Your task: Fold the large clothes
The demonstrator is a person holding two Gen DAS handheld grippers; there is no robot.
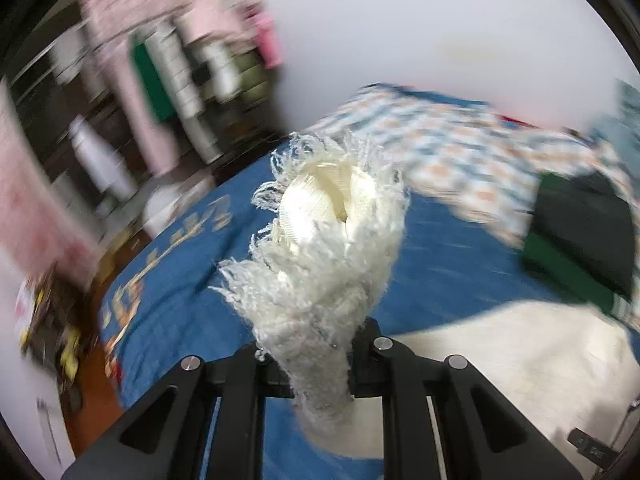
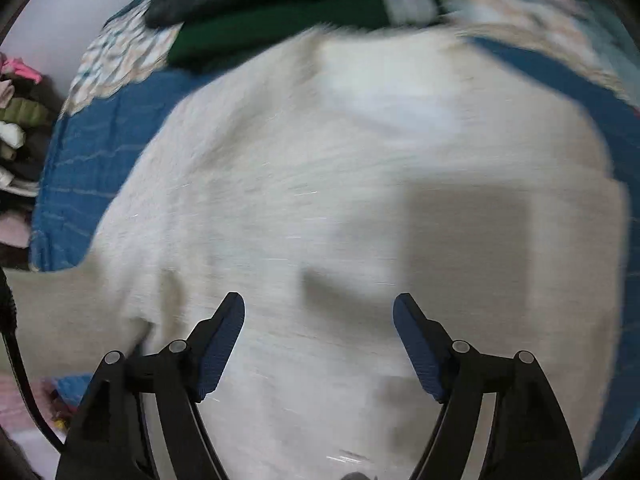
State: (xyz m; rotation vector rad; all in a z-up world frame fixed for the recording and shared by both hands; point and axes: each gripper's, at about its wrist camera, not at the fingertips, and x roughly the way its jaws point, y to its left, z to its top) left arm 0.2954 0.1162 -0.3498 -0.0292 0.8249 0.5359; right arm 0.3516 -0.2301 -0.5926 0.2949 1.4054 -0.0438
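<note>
A cream-white fluffy sweater (image 2: 344, 184) lies spread over a blue bedspread (image 2: 80, 152), filling most of the right wrist view; its surface is a long shaggy pile, smeared by motion blur so that no stitch shows. One end of it, a sleeve cuff (image 1: 324, 216), is lifted in the left gripper (image 1: 320, 364), whose jaws are pressed together on the fabric. In the left wrist view the cuff stands at the centre, its opening facing the lens: a smooth ribbed inner lining ringed by loose, curly strands. The left gripper's fingers are buried under the pile and cannot be seen. The rest of the sweater shows as a pale mass at 4 o'clock in that view.

The right gripper (image 2: 319, 340) hovers above the sweater's body, jaws spread wide and holding nothing; its pads (image 2: 218, 354) are dark blue and finely ribbed, on black arms.

At 12 o'clock in the right view lies a stack of dark green and black clothing (image 2: 280, 16), on a checked blanket (image 2: 116, 56) in pale blue and orange. At 9 o'clock a pile of folded garments (image 2: 18, 120) is cut off by the lens edge. The left view's background at 10 o'clock is too blurred to read.
</note>
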